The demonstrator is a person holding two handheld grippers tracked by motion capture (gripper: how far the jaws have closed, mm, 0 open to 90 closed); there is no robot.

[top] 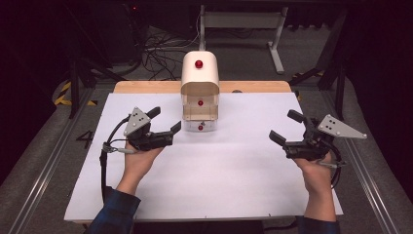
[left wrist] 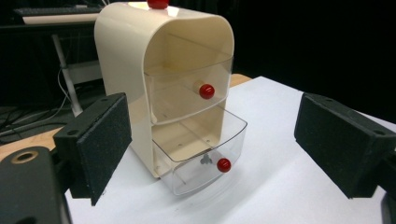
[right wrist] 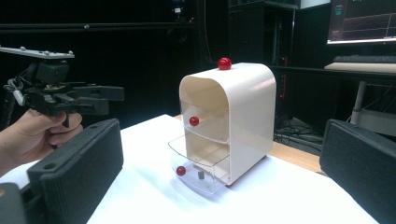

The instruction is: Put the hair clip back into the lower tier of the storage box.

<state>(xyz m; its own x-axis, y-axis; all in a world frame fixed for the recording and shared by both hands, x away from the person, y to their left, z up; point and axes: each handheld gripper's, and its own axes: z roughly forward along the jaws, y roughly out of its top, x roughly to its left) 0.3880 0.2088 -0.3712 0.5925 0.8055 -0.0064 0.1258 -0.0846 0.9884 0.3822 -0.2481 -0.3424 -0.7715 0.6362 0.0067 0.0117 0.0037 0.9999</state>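
So both tools idle | left tool (top: 163, 121) spread, empty, drawer unit (top: 199, 92) just ahead of its jaws | right tool (top: 283, 127) spread too, farther off | bottom drawer (left wrist: 201, 156) pulled out, probably for reaching inside

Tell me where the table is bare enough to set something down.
Bare white sheet lies between the left gripper and right gripper, down to the near edge. It is crowded only at the far middle: the drawer cabinet with its lower drawer pulled out.
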